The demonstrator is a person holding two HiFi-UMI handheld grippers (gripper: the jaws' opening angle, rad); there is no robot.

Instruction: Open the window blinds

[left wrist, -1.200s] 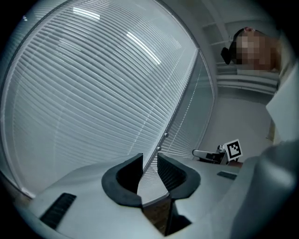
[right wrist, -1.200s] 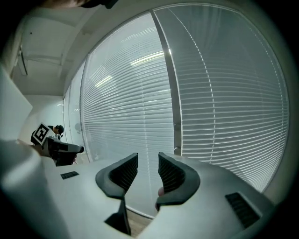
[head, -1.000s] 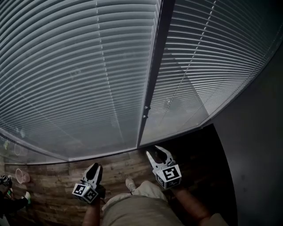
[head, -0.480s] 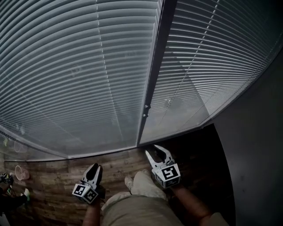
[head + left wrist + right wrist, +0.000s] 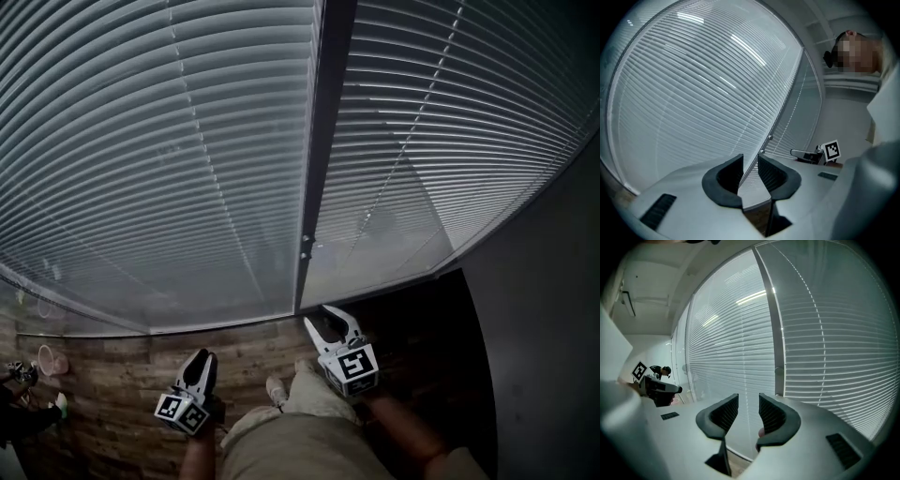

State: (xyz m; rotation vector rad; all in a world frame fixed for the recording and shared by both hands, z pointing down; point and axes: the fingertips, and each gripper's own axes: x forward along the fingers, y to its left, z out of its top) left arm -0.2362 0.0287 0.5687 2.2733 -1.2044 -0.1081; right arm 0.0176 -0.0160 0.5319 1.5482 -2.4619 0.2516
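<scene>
Right claw slightly nearer blinds

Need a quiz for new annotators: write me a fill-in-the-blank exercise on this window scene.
1. The floor below the blinds is laid in ____ planks.
2. In the head view, a dark upright frame parts ____ blind panels.
3. The left claw and the right claw both hold ____.
4. Each claw's jaws stand ____.
Missing words: wooden; two; nothing; apart.
</scene>
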